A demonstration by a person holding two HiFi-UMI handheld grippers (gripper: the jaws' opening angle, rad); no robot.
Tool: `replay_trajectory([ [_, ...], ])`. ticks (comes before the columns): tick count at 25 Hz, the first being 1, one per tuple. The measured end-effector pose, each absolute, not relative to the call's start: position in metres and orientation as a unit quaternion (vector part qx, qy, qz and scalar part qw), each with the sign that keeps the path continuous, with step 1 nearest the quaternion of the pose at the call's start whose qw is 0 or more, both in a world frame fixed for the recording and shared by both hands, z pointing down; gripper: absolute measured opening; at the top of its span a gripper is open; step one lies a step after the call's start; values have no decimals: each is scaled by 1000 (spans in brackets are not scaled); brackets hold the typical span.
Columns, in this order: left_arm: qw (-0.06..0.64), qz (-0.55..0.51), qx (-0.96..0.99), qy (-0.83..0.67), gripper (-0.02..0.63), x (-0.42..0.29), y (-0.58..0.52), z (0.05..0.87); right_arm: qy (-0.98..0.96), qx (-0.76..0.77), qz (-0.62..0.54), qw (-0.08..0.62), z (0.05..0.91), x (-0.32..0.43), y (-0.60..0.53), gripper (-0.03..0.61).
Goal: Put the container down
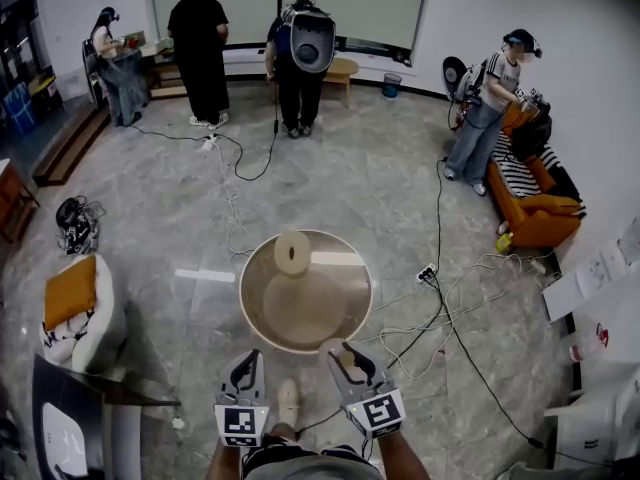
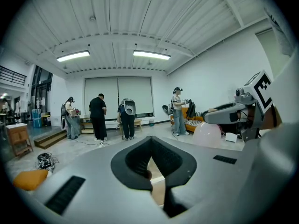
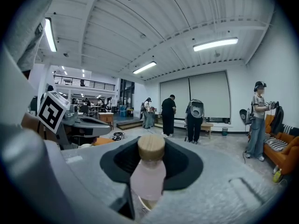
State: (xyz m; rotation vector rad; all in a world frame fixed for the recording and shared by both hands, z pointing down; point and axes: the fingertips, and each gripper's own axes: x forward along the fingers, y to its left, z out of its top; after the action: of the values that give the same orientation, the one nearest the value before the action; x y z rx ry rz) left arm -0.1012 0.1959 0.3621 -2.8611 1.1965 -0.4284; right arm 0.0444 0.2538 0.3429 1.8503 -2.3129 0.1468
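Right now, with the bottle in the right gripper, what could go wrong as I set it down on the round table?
1. The bottle in the right gripper seems to hang about over the near rim of the table; lowered here it may catch the rim and tip.
2. It is tall and narrow, so it could topple on release unless its base sits flat.
3. A cylinder stands on the table's far side; set down apart from it.
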Motion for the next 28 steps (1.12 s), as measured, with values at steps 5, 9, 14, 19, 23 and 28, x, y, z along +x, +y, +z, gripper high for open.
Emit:
replay_trajectory([
  [5,4,-137,-918,373,17,-95,153,358,-773,625,52,92,335,45,211,129],
  [9,0,-138,-921,363,18,-90,122,358,-769,630,55,91,336,48,181,129],
  [14,-1,-140,-925,353,18,-86,79,362,-759,642,61,92,342,54,142,129],
  [19,-1,-144,-929,340,17,-85,45,368,-754,648,60,93,343,51,108,129],
  [23,-3,-146,-932,332,18,-83,25,375,-749,654,58,88,350,51,88,129],
  [28,-8,-147,-933,330,17,-80,6,381,-752,650,62,92,352,50,66,129],
])
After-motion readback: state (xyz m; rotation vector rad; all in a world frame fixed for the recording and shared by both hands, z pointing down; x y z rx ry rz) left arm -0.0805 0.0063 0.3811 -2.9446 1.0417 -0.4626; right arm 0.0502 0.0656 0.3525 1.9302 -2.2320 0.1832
